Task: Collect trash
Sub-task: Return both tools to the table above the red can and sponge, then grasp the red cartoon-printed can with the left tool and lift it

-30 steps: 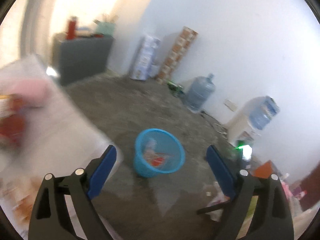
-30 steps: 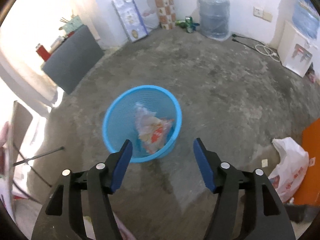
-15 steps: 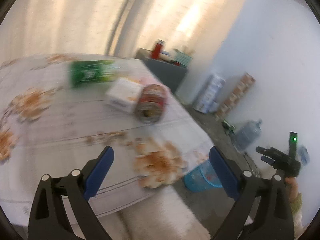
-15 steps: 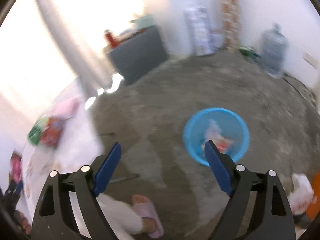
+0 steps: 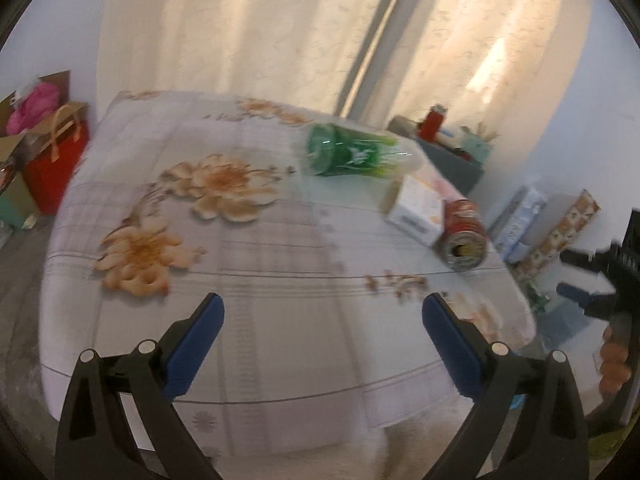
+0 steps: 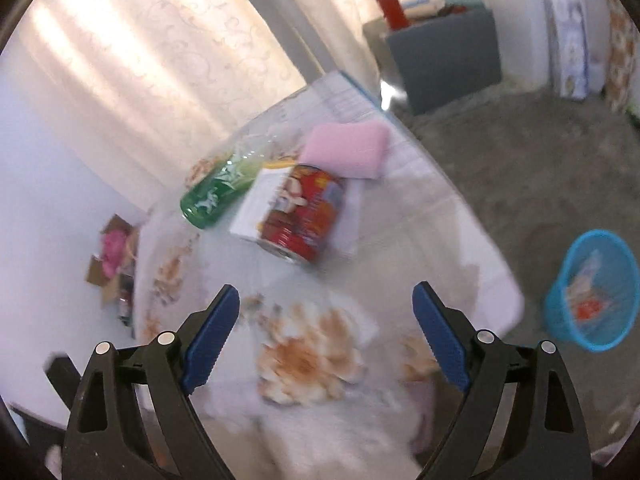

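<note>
Left wrist view: the left gripper (image 5: 322,316) hangs over the near part of a worktop (image 5: 280,264) covered by a pale cloth printed with orange flowers. Its jaws stand wide apart, have just been opening, and have nothing between them. On the far right part of the cloth lie a green plastic bottle (image 5: 352,152) on its side, a small white carton (image 5: 416,210) and a red can (image 5: 464,232) on its side, its open end toward the camera; can and carton lie just beside each other. At the right edge, the right gripper (image 5: 576,276) appears, held in a hand (image 5: 614,356).

Right wrist view: the right gripper (image 6: 326,312) hangs over the worktop's (image 6: 440,220) near corner. Its jaws are likewise wide, have just been opening, and are empty. The red can (image 6: 304,212) lies against the white carton (image 6: 260,204); the green bottle (image 6: 216,188) lies behind them, and a pink pack (image 6: 346,150) lies beyond the can. On the concrete floor (image 6: 520,168) to the right, apart from the worktop, stands a blue mesh wastebasket (image 6: 592,292) containing wrappers. The picture is motion-blurred.
</note>
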The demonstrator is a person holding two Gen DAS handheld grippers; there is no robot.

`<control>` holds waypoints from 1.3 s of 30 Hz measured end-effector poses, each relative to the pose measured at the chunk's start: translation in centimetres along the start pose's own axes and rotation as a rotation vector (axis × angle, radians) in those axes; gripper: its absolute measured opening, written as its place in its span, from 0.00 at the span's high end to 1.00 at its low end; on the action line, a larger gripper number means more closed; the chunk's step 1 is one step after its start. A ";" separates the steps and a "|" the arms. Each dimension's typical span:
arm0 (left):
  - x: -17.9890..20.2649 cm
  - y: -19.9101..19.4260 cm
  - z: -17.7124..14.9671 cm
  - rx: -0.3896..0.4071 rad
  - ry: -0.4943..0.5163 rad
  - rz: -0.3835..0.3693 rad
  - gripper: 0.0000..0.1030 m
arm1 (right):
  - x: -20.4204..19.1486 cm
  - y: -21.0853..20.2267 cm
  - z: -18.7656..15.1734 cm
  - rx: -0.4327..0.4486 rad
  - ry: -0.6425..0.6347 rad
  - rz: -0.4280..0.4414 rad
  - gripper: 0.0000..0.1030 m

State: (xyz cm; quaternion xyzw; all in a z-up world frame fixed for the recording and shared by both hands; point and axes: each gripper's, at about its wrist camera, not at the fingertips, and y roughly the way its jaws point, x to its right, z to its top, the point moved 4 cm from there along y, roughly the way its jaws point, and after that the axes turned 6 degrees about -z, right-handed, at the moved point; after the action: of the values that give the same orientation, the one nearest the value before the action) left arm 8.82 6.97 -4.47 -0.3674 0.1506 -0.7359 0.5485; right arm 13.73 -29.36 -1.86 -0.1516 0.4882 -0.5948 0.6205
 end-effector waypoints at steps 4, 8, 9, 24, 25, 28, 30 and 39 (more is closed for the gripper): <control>-1.4 0.4 -0.1 -0.015 -0.023 0.043 0.06 | -1.0 3.4 1.9 -0.072 0.065 -0.018 0.18; -2.1 0.6 0.0 -0.019 -0.022 0.078 0.06 | -2.5 5.8 3.1 -0.119 0.134 0.002 0.18; -2.3 0.6 0.0 -0.016 -0.020 0.087 0.06 | -2.6 6.0 3.3 -0.117 0.137 -0.001 0.18; -3.3 1.6 0.1 -0.042 -0.023 0.122 0.06 | -4.0 10.8 5.2 -0.206 0.151 -0.049 0.18; -3.3 1.6 0.1 -0.046 -0.025 0.121 0.06 | -4.1 11.1 5.3 -0.208 0.149 -0.048 0.18; -3.3 1.7 0.1 -0.052 -0.023 0.122 0.06 | -4.2 11.5 5.2 -0.204 0.144 -0.042 0.26; -3.3 1.7 0.0 -0.054 -0.020 0.127 0.06 | -4.1 11.6 5.0 -0.210 0.147 -0.032 0.37; -2.5 1.6 -0.2 -0.063 -0.026 0.101 0.06 | -2.6 10.7 3.1 -0.214 0.220 0.041 0.38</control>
State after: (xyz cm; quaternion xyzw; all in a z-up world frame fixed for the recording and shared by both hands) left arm 10.07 8.67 -6.55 -0.3859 0.1851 -0.6973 0.5750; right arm 22.95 -25.66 -7.47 -0.1410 0.6169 -0.5394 0.5555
